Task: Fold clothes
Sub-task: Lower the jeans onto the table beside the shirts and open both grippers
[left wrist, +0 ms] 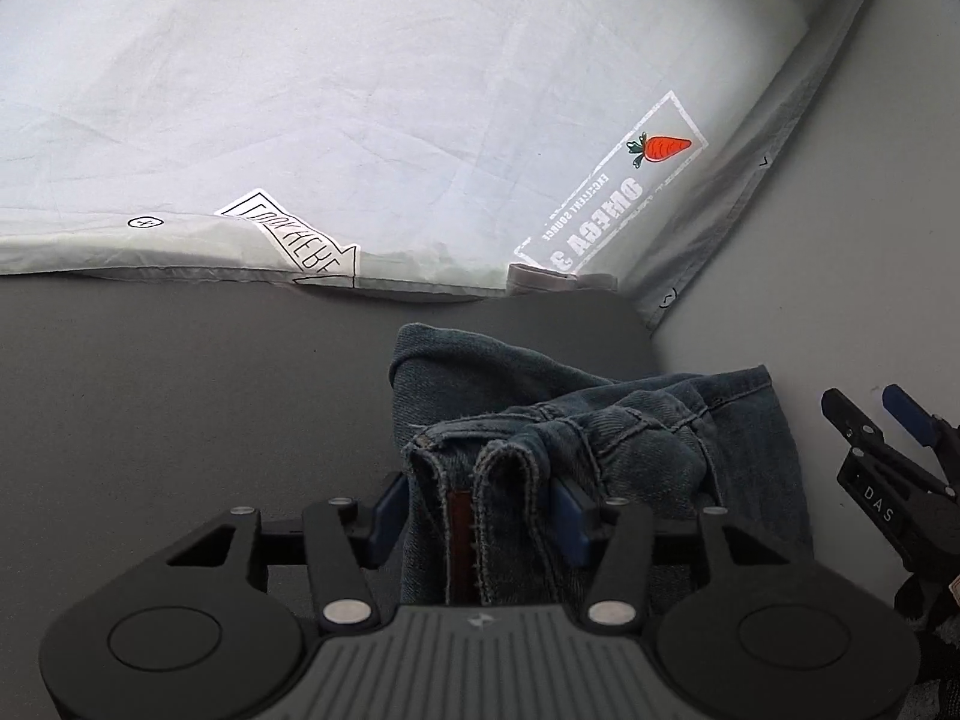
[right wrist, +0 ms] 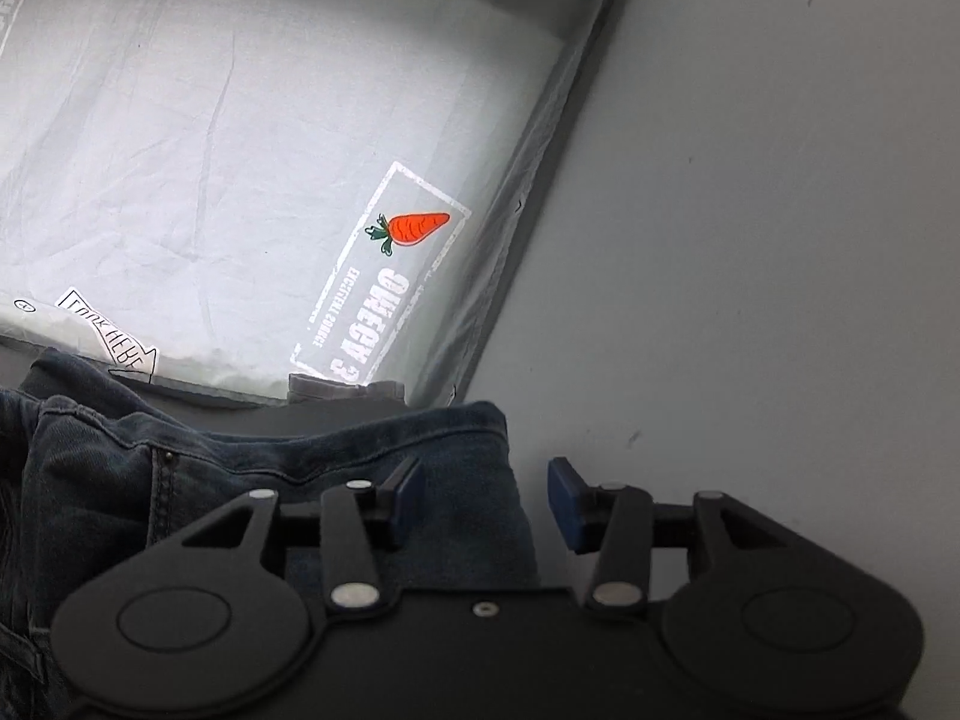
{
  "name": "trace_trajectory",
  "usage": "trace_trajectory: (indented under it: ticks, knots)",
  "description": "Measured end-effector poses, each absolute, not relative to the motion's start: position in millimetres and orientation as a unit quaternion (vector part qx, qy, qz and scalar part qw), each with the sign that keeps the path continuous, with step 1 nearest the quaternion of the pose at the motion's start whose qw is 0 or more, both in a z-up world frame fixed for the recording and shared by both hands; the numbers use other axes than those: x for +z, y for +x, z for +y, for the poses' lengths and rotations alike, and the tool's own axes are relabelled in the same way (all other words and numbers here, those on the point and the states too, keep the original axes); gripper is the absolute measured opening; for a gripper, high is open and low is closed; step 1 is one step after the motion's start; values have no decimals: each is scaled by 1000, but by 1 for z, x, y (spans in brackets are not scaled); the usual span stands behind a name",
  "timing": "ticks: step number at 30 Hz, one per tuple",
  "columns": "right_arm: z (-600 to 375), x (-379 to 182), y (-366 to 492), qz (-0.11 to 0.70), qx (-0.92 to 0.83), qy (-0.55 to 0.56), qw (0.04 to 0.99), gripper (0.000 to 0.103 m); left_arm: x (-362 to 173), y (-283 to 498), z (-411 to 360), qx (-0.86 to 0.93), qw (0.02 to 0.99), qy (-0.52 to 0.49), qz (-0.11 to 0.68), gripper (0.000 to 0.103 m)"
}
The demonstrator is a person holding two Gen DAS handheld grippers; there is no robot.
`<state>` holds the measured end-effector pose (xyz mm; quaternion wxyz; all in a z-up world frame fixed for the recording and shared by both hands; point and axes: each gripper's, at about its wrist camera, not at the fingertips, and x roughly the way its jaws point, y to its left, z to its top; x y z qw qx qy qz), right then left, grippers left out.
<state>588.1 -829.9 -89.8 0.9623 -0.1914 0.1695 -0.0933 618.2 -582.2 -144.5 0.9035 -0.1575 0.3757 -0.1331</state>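
Note:
Dark blue jeans (left wrist: 576, 420) lie bunched on a dark grey surface (left wrist: 180, 390). My left gripper (left wrist: 480, 510) is shut on a thick fold of the jeans' hems, with denim filling the gap between its blue pads (left wrist: 570, 510). In the right wrist view the jeans (right wrist: 300, 468) lie at lower left. My right gripper (right wrist: 486, 498) is open, its left pad (right wrist: 408, 492) over the denim edge and its right pad over the pale floor. The right gripper also shows in the left wrist view (left wrist: 870, 420), at the right edge.
A pale grey sheet (left wrist: 360, 90) with a carrot print (left wrist: 660, 147) and an arrow print (left wrist: 300, 240) covers a mattress beyond the jeans. A pale grey floor (right wrist: 750, 210) lies to the right. A small grey cloth tab (left wrist: 540, 276) sits at the sheet's edge.

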Motion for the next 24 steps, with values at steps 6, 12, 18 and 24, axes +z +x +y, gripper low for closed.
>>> trace_trajectory:
  ticks: [6, 12, 18, 24]
  knots:
    - [-828, -96, 606, 148, -47, -201, 967, 22, -99, 611, -590, -167, 927, -155, 298, 62]
    - [-842, -154, 641, 234, -31, -136, 962, 21, -133, 654, -645, -165, 936, -109, 293, 71]
    - [-854, -202, 646, 254, -29, -123, 959, 21, -180, 679, -648, -131, 934, -116, 313, 84]
    - [-843, -189, 644, 271, -42, -162, 948, 25, -165, 671, -634, -130, 927, -117, 332, 85]
